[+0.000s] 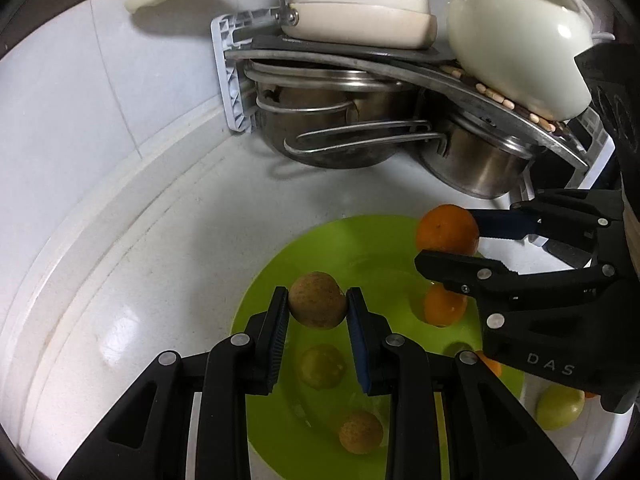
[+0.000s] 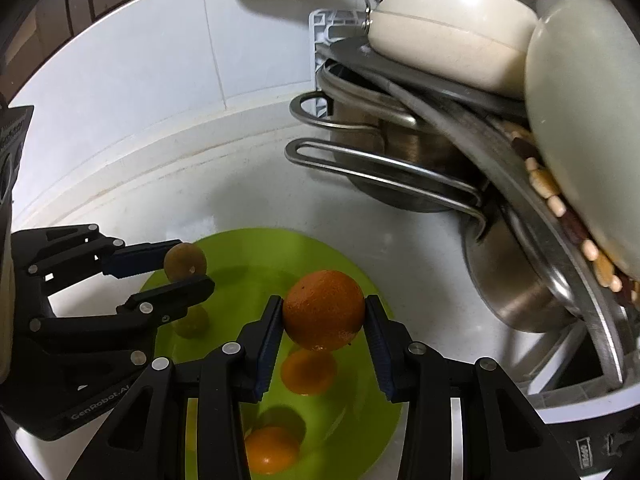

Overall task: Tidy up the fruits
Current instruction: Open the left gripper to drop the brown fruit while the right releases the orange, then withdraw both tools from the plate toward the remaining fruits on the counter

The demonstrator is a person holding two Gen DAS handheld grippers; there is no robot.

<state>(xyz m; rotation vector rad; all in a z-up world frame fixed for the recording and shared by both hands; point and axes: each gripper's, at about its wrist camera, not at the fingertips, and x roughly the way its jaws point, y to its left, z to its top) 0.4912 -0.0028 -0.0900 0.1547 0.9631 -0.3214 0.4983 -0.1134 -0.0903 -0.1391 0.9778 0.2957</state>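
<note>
My left gripper (image 1: 318,300) is shut on a small brown fruit (image 1: 318,299) and holds it above the green plate (image 1: 264,296). My right gripper (image 2: 324,312) is shut on an orange (image 2: 323,309) above the same plate (image 2: 360,420). In the left wrist view the right gripper (image 1: 444,240) with its orange (image 1: 447,230) is at the right. In the right wrist view the left gripper (image 2: 186,266) with the brown fruit (image 2: 185,261) is at the left. On the plate lie a greenish fruit (image 1: 322,366), a brown fruit (image 1: 360,432) and oranges (image 2: 308,372).
A green fruit (image 1: 560,406) lies on the white counter (image 1: 160,280) right of the plate. A rack with steel pots (image 1: 340,136), a cream pan (image 1: 356,4) and a white kettle (image 1: 520,36) stands behind the plate against the tiled wall.
</note>
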